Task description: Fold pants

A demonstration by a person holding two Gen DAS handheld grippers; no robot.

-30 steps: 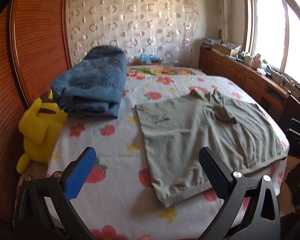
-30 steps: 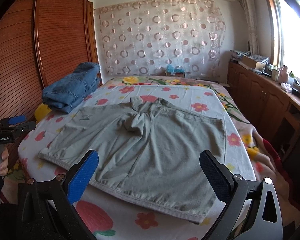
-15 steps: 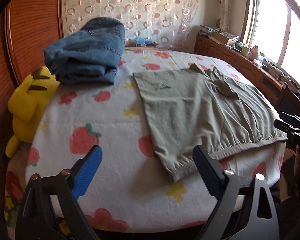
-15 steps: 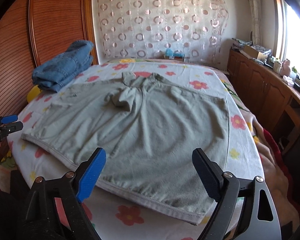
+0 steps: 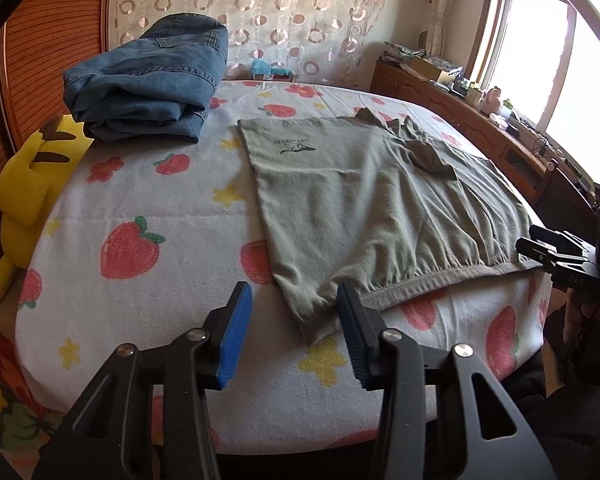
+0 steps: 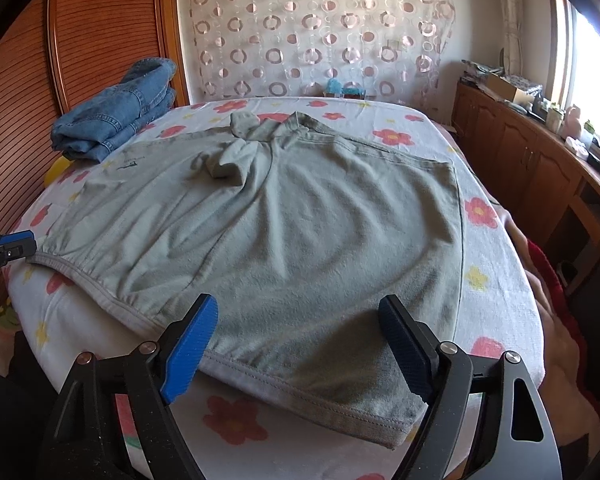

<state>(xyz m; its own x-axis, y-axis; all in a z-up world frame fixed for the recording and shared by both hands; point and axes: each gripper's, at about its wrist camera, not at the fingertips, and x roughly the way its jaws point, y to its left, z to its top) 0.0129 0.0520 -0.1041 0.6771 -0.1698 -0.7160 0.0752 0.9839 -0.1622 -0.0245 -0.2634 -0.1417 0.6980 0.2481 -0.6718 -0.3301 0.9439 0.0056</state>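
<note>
- My left gripper (image 5: 294,320) hangs over the near edge of the bed (image 5: 172,288), and its jaws are closing; the near-left corner of the grey-green pants (image 5: 360,200) lies in the gap between them, but the pads do not press on the cloth.
- From the left wrist, the pants lie flat on the flowered bedspread, running from that corner out toward 1 o'clock, with the elastic waistband (image 5: 420,284) along the near edge toward 3 o'clock.
- My right gripper (image 6: 296,340) has its jaws standing wide and closing slightly; the near waistband corner (image 6: 384,428) lies low between them, and I see no pad squeezing it.
- From the right wrist, the pants (image 6: 300,220) fill the middle of the bed, the two legs spread toward 10 and 2 o'clock, with a bunched fold (image 6: 230,160) at 12 o'clock.
- The left gripper shows in that same view at 9 o'clock, its blue tip (image 6: 16,238) at the far-left waistband corner; whether it touches the cloth I cannot tell.
- A stack of folded jeans (image 5: 148,84) sits at 11 o'clock on the bed, well apart from the pants.
- A yellow plush toy (image 5: 32,184) is wedged at 9 o'clock between bed and wooden wall panel (image 5: 52,40).
</note>
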